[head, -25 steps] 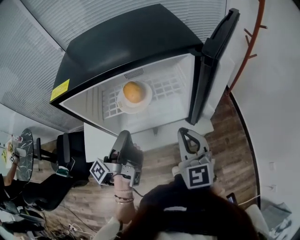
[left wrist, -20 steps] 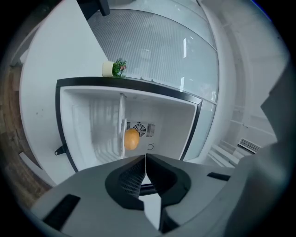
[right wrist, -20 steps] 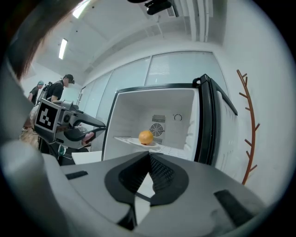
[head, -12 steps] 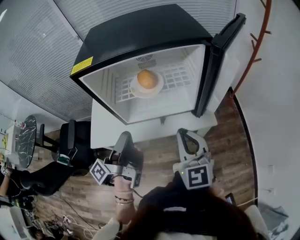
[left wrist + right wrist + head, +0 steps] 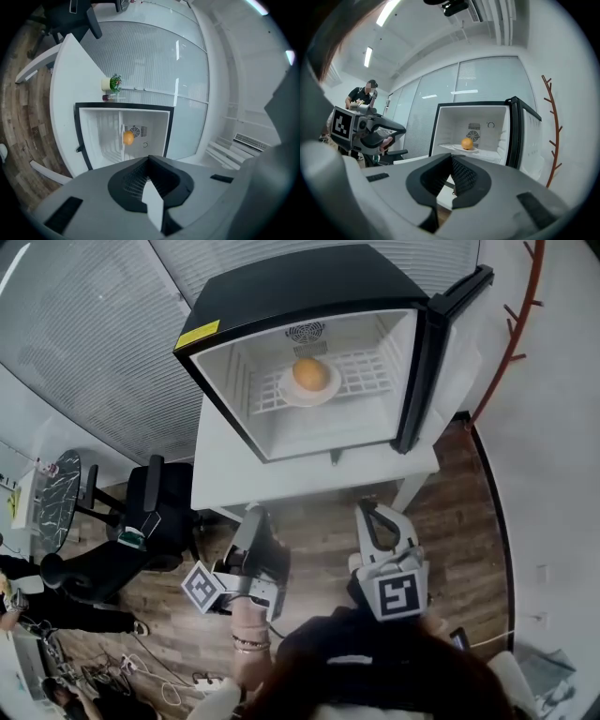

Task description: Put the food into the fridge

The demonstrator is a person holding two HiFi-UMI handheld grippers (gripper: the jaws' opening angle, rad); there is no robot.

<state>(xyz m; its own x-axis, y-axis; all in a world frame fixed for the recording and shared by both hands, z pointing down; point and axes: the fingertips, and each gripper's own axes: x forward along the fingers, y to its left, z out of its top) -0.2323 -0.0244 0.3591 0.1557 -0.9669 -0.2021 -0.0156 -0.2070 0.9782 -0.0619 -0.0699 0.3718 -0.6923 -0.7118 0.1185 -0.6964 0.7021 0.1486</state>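
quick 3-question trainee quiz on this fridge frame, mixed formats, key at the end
1. True or false: the round orange fruit sits on a white plate on the white wire shelf inside the black mini fridge.
2. The fridge's black door is: A) shut; B) swung open; C) missing.
3. Fill in: the left gripper and the right gripper each have their jaws ___, with nothing between them.
Key: 1 true; 2 B; 3 shut.

Bright ceiling light, fisheye edges, blurred near foreground
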